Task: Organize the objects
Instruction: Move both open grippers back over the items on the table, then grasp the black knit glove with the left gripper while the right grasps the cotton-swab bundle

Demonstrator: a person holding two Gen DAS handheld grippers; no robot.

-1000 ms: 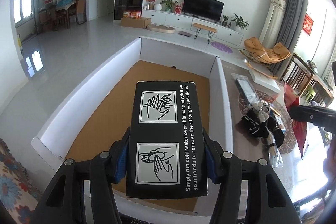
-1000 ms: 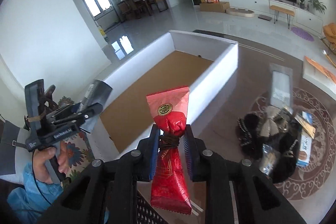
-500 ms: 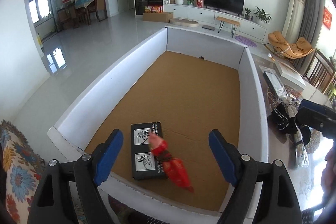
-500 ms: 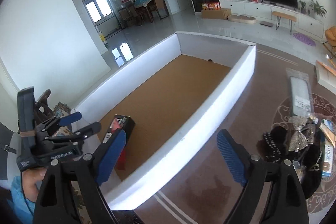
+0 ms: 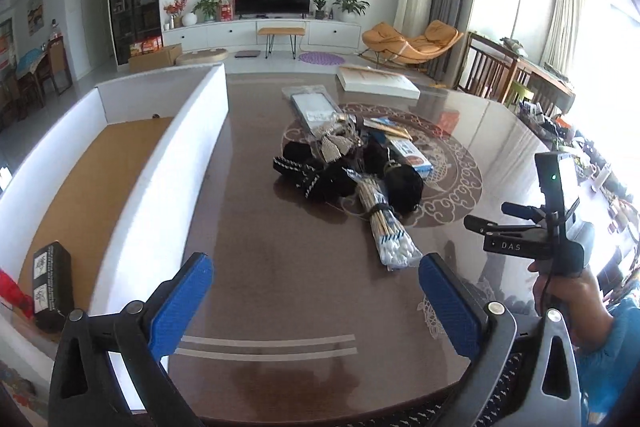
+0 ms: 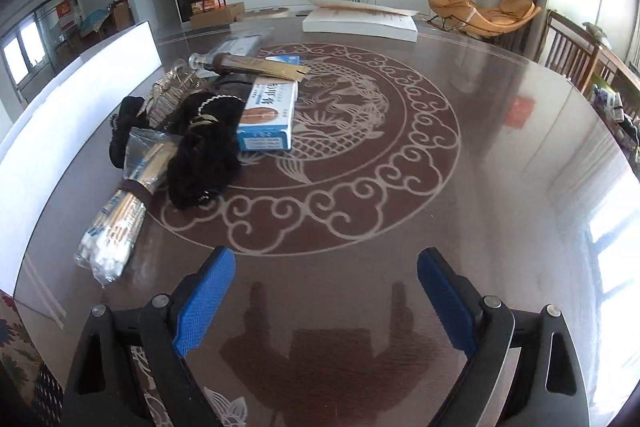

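A black box (image 5: 50, 283) and a red pouch (image 5: 12, 295) lie at the near end of the white-walled box (image 5: 192, 155), at the far left of the left wrist view. My left gripper (image 5: 316, 267) hangs over the bare brown table (image 5: 280, 307), its jaws opening with nothing between them. My right gripper (image 6: 326, 257) stands open and empty above the table too. A pile lies ahead: a bundle of cotton swabs (image 5: 384, 227) (image 6: 120, 215), a blue-and-white carton (image 5: 412, 157) (image 6: 268, 115), black hair pieces (image 5: 400, 183) (image 6: 204, 151) and a clear packet (image 5: 316, 111).
A flat white box (image 5: 376, 81) (image 6: 360, 21) rests at the table's far edge. A person's hand (image 5: 568, 291) holds the right gripper (image 5: 492, 217) at the right of the left wrist view. Wooden chairs (image 6: 572, 51) stand beyond the table's right rim.
Both grippers opened and let go: the black box and the red pouch now lie in the white-walled box. Both then swung right, from over the box to over the table.
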